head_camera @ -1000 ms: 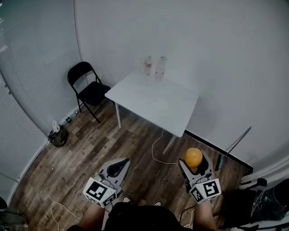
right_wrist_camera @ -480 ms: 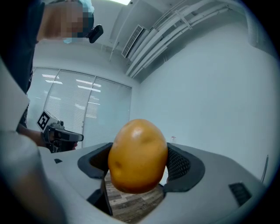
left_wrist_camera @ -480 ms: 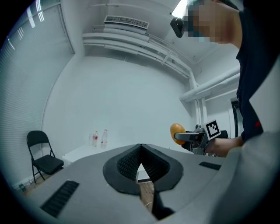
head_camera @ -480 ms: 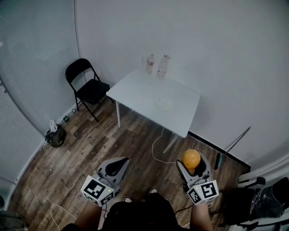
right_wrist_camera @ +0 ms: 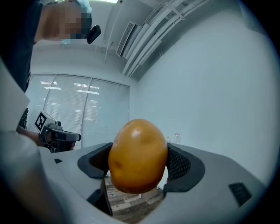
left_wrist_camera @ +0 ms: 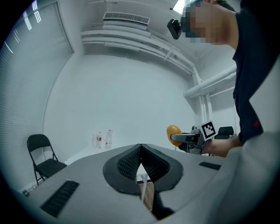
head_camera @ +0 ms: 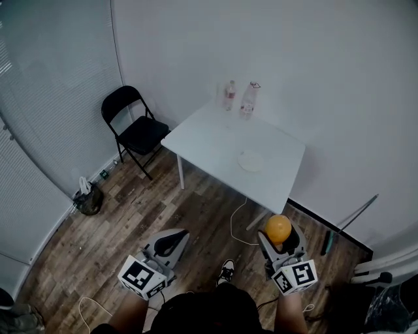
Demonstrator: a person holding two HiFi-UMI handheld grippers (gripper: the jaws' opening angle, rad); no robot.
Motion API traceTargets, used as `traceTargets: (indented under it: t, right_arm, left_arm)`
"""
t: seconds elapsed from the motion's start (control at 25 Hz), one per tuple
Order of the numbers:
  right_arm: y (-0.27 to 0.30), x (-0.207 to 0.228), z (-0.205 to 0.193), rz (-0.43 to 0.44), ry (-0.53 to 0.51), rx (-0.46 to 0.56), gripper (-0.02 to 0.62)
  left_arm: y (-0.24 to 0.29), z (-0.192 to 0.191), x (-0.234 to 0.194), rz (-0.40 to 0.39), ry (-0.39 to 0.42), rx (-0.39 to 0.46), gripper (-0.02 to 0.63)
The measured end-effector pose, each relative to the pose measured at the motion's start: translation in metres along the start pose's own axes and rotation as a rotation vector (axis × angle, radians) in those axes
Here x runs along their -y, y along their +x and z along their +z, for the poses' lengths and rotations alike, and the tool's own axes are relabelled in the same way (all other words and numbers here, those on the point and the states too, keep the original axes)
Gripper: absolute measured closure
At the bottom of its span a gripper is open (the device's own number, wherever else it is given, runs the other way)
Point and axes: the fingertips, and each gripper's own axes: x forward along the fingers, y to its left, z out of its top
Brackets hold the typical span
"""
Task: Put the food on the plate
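Table (head_camera: 215,140) shifted right, plate (head_camera: 251,160) seemingly atop, wood floor (head_camera: 130,222), food (head_camera: 278,228) gripped

Cool, dim, even light; a white ceiling lamp (left_wrist_camera: 178,4) glares overhead; both gripper views bend and darken at edges.

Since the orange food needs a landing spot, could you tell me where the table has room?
The table is bare across its left half, from the two bottles to the near edge. The plate, right of centre, looks empty. Only the bottles' far corner is crowded.
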Motion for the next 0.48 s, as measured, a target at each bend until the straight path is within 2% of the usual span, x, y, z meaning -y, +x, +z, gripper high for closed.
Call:
traceTargets:
  t: [0.2, 0.48]
  right_arm:
    - [0.048, 0.045, -0.001, 0.030, 0.024, 0.014, 0.216]
    - [0.098, 0.123, -0.013, 0.082, 0.062, -0.006, 0.216]
  left_arm:
    - [0.052, 0.003, -0.023, 0.037, 0.011, -0.028, 0.586]
    - [0.146, 0.001, -0.044, 0.079, -0.014, -0.062, 0.586]
